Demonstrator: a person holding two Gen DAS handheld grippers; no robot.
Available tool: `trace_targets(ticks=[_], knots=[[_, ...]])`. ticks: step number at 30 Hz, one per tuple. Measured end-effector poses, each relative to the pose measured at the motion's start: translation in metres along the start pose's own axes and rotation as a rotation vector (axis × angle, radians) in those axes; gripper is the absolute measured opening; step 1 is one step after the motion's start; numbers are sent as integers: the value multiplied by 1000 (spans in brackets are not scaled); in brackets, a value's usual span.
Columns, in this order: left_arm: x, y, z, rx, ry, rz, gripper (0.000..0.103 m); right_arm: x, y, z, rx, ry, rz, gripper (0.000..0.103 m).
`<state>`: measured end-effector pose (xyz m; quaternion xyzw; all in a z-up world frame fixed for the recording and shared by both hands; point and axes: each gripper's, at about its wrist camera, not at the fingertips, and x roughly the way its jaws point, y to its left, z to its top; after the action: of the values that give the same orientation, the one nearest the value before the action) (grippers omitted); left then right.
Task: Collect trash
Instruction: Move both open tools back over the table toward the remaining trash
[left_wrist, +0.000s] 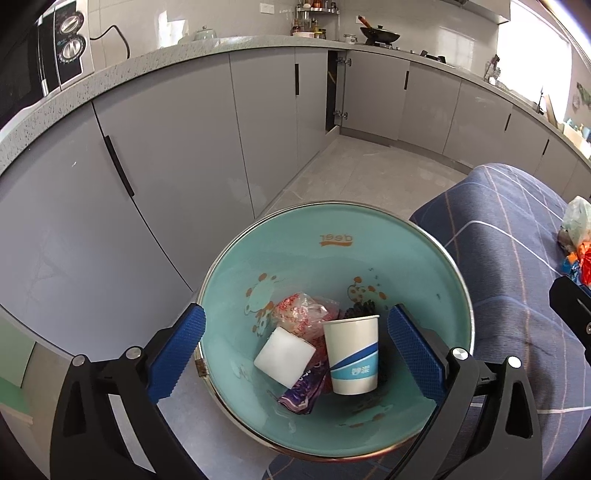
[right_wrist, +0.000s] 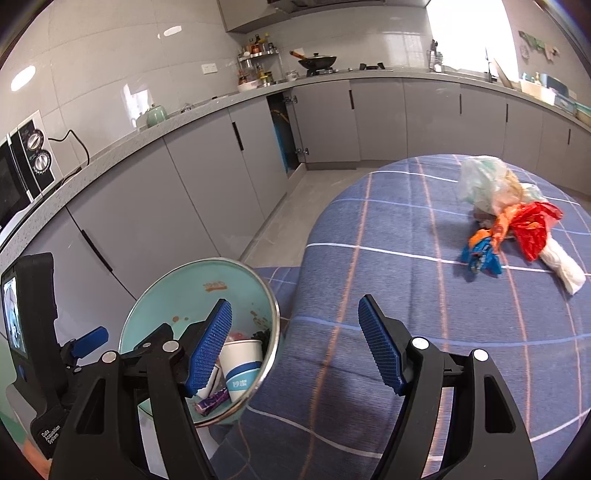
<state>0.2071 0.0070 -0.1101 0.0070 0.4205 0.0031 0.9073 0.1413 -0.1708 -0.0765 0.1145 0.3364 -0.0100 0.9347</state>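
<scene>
A teal trash bin (left_wrist: 332, 240) stands on the floor beside the table; it also shows in the right wrist view (right_wrist: 155, 314). Inside lie a white paper cup with a blue band (left_wrist: 354, 354), a white foam block (left_wrist: 284, 356), a clear red-printed bag (left_wrist: 303, 314) and a purple wrapper (left_wrist: 303, 391). My left gripper (left_wrist: 295, 354) is open and empty above the bin. My right gripper (right_wrist: 295, 343) is open and empty over the table's near left edge. A pile of trash lies on the blue checked tablecloth (right_wrist: 388, 258): a pale plastic bag (right_wrist: 484, 181), a red bag (right_wrist: 532, 229), orange and blue wrappers (right_wrist: 484, 247) and a white roll (right_wrist: 565, 266).
Grey kitchen cabinets (left_wrist: 166, 155) run along the left and back under a speckled counter (left_wrist: 147, 62). A microwave (left_wrist: 55, 48) sits on the counter at left. One cabinet door (left_wrist: 334, 92) at the back corner stands open. Tiled floor (left_wrist: 362, 177) lies between table and cabinets.
</scene>
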Motion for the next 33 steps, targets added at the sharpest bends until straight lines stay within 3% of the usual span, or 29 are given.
trace_targets(ticks=[17, 30, 33], knots=[[-22, -55, -4, 90, -37, -46, 97, -24, -57, -3, 90, -25, -71, 71], [-31, -122, -16, 203, -47, -170, 96, -42, -117, -14, 170, -39, -164, 70], [-32, -139, -17, 229, -44, -203, 90, -47, -133, -15, 185, -45, -186, 70]])
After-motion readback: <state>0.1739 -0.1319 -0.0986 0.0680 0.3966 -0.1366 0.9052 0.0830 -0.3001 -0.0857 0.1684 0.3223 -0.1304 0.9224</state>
